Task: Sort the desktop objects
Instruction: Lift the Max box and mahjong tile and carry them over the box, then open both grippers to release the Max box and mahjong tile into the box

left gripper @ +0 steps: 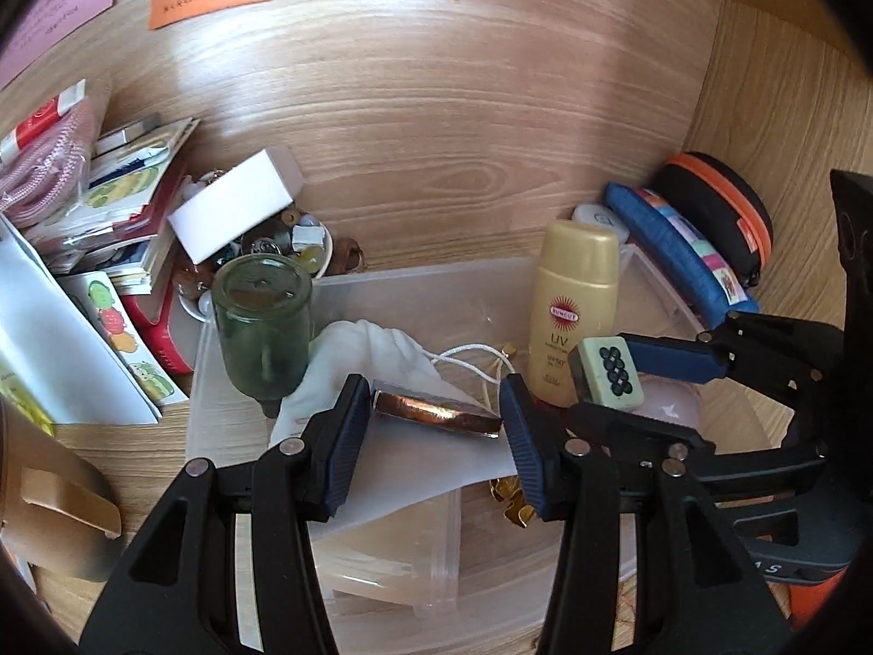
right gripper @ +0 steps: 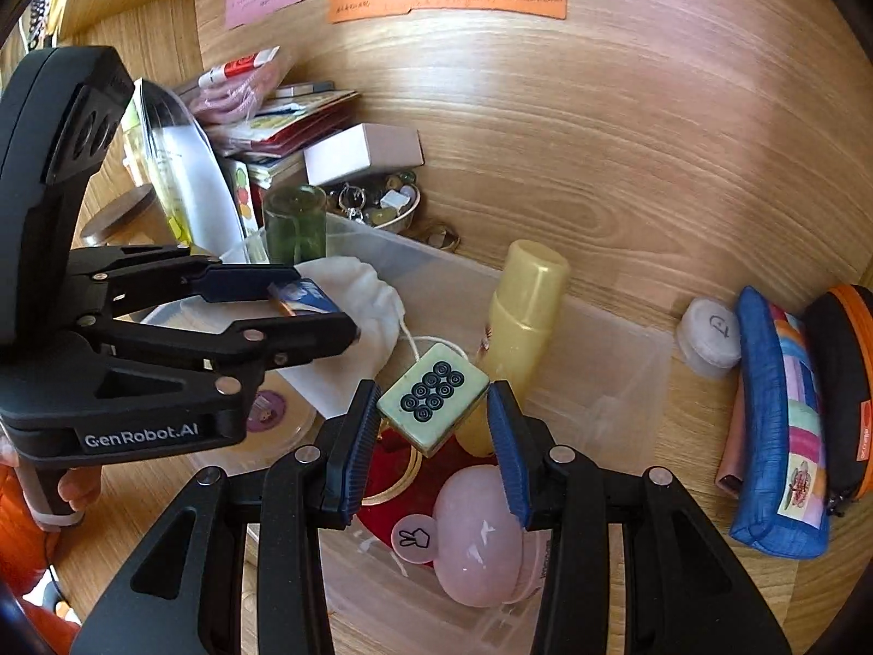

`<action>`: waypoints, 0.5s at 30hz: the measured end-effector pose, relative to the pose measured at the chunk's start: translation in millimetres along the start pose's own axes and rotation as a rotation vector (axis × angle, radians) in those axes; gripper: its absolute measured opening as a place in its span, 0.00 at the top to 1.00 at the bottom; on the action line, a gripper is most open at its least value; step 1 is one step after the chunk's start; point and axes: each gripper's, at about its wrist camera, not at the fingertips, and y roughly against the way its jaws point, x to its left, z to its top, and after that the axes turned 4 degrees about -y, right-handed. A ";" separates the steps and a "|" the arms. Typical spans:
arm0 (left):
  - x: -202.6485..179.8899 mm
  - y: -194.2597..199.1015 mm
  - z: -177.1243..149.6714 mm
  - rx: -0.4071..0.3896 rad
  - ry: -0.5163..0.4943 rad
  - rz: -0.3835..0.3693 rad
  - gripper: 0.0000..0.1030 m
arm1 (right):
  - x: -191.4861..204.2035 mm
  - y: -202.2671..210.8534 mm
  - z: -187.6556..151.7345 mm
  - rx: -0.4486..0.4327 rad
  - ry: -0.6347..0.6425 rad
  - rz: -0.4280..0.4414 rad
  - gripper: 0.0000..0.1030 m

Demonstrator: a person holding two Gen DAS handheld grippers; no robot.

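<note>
While poised over clear bin (right gripper: 616, 338) | right gripper (right gripper: 434, 415) clamped on mahjong tile (right gripper: 434, 396) by its corners, could twist out | left gripper (left gripper: 436, 415) pinching copper foil bar (left gripper: 436, 414) endwise, could slip onto white pouch (left gripper: 360, 349)

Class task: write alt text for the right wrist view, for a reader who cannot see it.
The right gripper holds a green mahjong tile between its jaws above a clear plastic bin on a wooden desk. At left, the left gripper grips a small copper-edged object.
</note>
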 end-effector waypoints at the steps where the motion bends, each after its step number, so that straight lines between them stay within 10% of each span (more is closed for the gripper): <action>1: -0.2 -0.2 -0.8 0.002 -0.001 0.001 0.53 | 0.8 -1.2 -0.3 0.004 0.006 -0.001 0.64; 15: 4.2 -8.8 -4.6 0.025 -0.003 0.013 0.53 | 5.6 -14.1 -5.9 0.033 0.029 -0.016 0.64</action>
